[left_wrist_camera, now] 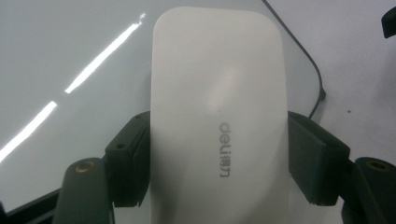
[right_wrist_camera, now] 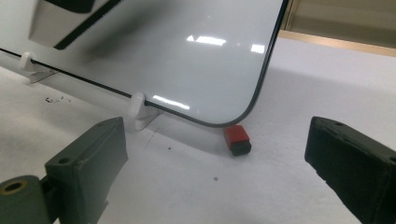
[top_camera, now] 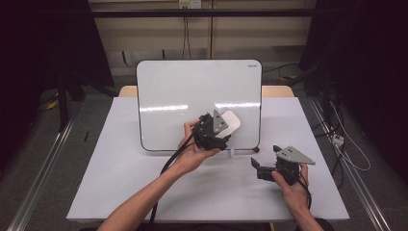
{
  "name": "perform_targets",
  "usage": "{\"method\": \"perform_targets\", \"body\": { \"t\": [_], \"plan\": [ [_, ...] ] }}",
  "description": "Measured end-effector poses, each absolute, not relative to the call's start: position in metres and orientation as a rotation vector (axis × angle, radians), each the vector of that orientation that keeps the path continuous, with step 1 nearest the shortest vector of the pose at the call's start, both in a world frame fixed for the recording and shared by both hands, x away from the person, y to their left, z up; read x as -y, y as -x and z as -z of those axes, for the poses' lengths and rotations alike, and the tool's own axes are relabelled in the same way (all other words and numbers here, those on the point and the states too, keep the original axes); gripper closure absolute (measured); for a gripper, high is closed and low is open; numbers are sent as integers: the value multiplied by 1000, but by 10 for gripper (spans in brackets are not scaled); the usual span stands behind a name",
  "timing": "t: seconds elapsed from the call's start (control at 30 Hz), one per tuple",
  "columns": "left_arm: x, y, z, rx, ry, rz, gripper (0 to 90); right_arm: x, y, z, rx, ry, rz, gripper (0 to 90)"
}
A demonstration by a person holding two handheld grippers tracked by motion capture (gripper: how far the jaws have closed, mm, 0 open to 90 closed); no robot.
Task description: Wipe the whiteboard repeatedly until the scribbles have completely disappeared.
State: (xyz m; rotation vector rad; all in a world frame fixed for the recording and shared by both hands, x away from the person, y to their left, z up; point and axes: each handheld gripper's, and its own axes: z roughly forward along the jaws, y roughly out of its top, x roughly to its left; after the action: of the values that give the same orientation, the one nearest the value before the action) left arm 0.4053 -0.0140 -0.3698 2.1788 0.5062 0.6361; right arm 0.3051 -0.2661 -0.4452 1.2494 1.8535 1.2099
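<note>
The left gripper (top_camera: 222,126) squeezes a white eraser (left_wrist_camera: 219,116) from both sides, right in front of the whiteboard (top_camera: 183,91), and the eraser's long side points straight out past the jaws toward the board. The right gripper (top_camera: 260,169) waits wide open and empty near the board's lower right corner, by a small red block (right_wrist_camera: 236,139). Grey letters on the eraser say "deli".

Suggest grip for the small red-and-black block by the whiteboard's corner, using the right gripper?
Pinch the red-and-black block across its two long side faces, coming from above. It lies flat on the table just off the whiteboard corner, clear all round; the open right gripper already faces it.
</note>
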Motion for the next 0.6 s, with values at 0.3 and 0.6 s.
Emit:
{"method": "perform_targets", "body": {
  "t": [0.3, 0.6],
  "plan": [
    [-10, -404, 363, -549, -2142, -668, 306, 267, -301, 444, -1856, -1242, -1217, 53],
    [-34, -401, 353, -576, -2114, -700, 306, 267, -302, 445, -1860, -1243, -1216, 53]
  ]
}}
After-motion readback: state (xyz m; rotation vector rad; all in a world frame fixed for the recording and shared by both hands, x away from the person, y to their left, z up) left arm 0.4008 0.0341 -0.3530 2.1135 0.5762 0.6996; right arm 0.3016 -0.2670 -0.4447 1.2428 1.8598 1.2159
